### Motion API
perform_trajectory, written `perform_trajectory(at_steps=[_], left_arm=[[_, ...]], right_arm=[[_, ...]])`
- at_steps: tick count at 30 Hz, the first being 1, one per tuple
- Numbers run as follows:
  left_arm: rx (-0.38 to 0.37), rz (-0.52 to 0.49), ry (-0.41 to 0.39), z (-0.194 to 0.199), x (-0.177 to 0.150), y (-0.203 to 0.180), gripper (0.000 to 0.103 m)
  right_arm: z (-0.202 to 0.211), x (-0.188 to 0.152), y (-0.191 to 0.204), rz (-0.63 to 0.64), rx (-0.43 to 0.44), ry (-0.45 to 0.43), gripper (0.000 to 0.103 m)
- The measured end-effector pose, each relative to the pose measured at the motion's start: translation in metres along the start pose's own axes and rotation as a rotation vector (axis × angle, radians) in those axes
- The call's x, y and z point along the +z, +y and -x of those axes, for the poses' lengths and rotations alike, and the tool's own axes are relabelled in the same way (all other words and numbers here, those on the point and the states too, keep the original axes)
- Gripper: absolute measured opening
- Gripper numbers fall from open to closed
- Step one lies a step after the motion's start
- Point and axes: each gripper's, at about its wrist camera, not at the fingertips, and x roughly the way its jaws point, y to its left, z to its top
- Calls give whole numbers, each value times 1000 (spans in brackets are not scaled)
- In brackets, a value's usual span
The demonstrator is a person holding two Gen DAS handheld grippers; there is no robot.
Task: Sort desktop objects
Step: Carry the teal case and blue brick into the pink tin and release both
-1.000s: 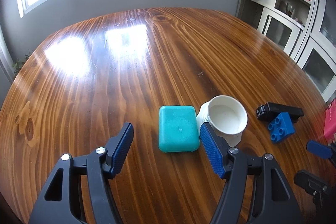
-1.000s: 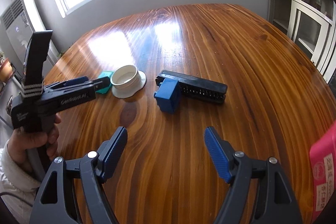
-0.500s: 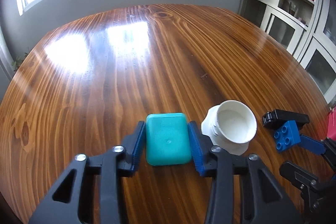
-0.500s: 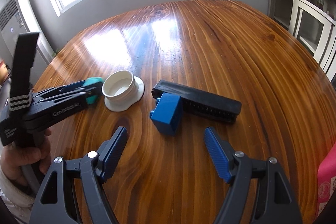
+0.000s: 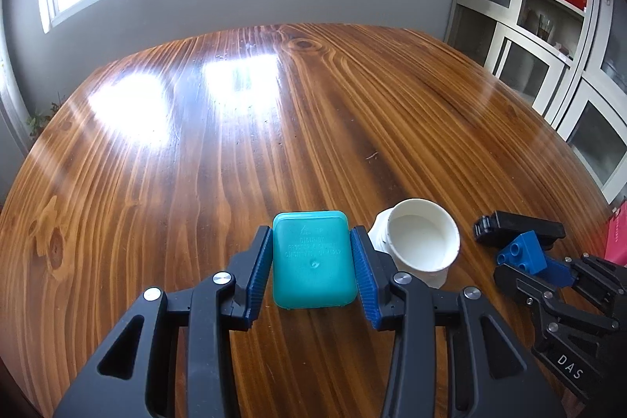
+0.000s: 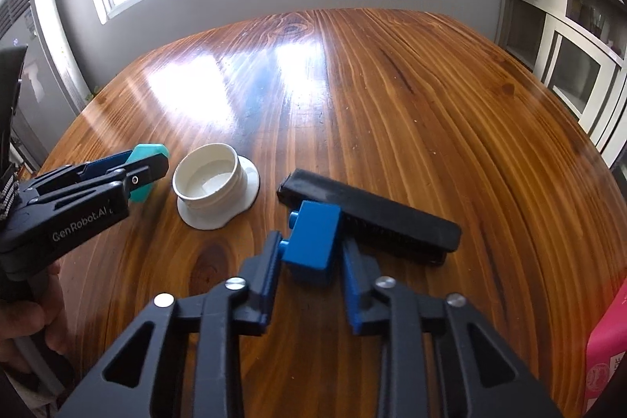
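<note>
A teal plastic box [image 5: 311, 261] lies flat on the wooden table [image 5: 274, 143], and my left gripper [image 5: 311, 234] is shut on it, both blue pads pressed to its long sides. In the right wrist view the box [image 6: 148, 151] peeks out past that gripper [image 6: 129, 171]. My right gripper [image 6: 311, 244] is closing on a blue toy brick [image 6: 313, 241], which sits between its pads with both against its sides. The brick [image 5: 523, 255] leans against a long black block [image 6: 376, 218]. A white round cup [image 5: 423, 245] with a flange stands between the two grippers.
A pink box [image 6: 607, 351] lies at the table's right edge. White glass-door cabinets [image 5: 548, 46] stand beyond the table on the right. A person's hand [image 6: 27, 316] holds the left gripper's handle. The far half of the table shows bare wood with window glare.
My left gripper came forward and shut on the teal box, then held still. My right gripper advanced to the blue brick with wide jaws, and they have now closed onto its sides.
</note>
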Motion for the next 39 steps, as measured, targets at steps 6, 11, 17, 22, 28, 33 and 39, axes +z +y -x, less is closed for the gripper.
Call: perform_trajectory(at_steps=[6,11,17,22,28,33,39], left_arm=[[4,7,-26,7,2,1,43],[-4,-5,-58,17,3,-4,43],[-30,-40,-86,25,7,-20,43],[-54,-66,-119,40,6,-32,43],[-98,-109,-144,60,-1,-56,43],[-152,-153,-165,79,-9,-83,43],[-217,-197,-168,92,-16,-115,44]], right_arm=[[14,-14,-15,-56,31,-1,25],[38,-27,-19,-76,39,-32,25],[67,-41,-30,-94,26,-61,25],[97,-56,-45,-125,-1,-107,25],[133,-70,-70,-179,-49,-167,25],[169,-82,-90,-210,-105,-234,25],[202,-100,-119,-266,-161,-287,25]])
